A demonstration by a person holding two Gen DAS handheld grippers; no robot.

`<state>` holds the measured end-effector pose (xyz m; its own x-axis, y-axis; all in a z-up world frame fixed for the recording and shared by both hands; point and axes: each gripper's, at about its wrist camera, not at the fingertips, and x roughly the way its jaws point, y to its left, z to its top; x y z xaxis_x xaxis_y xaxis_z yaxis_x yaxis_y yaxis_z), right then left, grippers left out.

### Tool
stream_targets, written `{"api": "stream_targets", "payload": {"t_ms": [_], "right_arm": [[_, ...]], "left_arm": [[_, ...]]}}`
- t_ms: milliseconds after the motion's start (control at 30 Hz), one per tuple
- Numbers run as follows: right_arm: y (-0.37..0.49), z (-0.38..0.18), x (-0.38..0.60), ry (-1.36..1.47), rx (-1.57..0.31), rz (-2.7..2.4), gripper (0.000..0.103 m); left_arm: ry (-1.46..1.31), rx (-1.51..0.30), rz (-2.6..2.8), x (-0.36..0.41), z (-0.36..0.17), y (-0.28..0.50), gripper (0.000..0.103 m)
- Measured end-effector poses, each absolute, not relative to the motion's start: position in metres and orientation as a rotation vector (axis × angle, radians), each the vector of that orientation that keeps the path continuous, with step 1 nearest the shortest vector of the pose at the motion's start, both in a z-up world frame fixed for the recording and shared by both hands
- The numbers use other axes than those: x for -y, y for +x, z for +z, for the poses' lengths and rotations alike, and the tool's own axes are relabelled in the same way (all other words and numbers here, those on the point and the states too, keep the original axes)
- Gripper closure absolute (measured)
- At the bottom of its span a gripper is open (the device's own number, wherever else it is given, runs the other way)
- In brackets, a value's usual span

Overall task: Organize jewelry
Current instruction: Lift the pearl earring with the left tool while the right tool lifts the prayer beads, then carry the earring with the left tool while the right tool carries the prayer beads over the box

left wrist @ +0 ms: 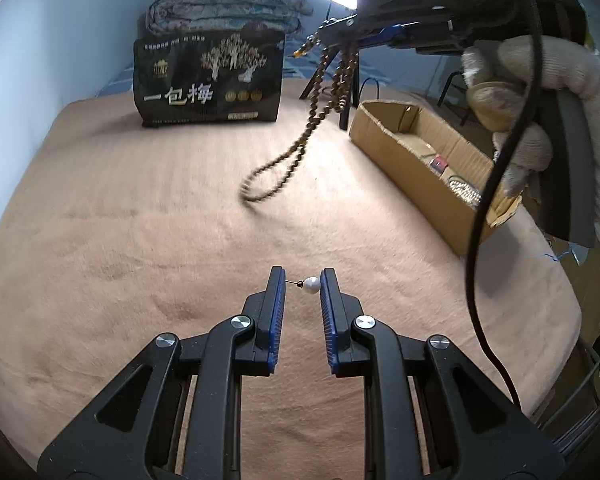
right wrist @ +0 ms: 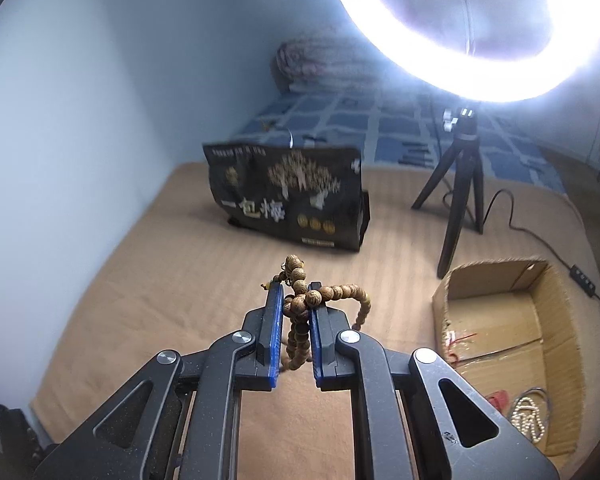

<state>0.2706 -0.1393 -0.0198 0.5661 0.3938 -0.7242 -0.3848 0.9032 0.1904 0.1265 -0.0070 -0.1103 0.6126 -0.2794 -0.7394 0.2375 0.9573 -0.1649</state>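
Above the tan bed, both hand-held grippers are carrying pieces: the right hand-held gripper clamping wooden beads, the left hand-held gripper pinching a pearl earring, neither yet joining the pearls lying in the cardboard box at right.

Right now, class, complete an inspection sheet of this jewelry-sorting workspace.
Surface: tan blanket, bare in the middle.
Job's things: wooden bead strand; pearl earring; cardboard box containing a pearl necklace.
Clutter: black snack bag.
Grippers: left gripper shut on the earring; right gripper shut on the strand, which dangles.
Cables: black cable by the gloved hand.
Surroundings: ring light on tripod; folded quilt.
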Motion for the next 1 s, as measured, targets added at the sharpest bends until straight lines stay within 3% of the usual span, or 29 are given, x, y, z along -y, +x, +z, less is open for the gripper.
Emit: {"api": "stream_targets", "payload": {"t_ms": [600, 1000], "right_arm": [[0.232, 0.049, 0.204, 0.037, -0.721, 0.393, 0.093], [0.217, 0.06, 0.28, 0.058, -0.669, 0.281, 0.093]], "left_arm": [[-0.054, -0.76, -0.354, 0.041, -0.058, 0.13, 0.087], [-0.068, -0.735, -0.4, 0.076, -0.041, 0.153, 0.087]]}}
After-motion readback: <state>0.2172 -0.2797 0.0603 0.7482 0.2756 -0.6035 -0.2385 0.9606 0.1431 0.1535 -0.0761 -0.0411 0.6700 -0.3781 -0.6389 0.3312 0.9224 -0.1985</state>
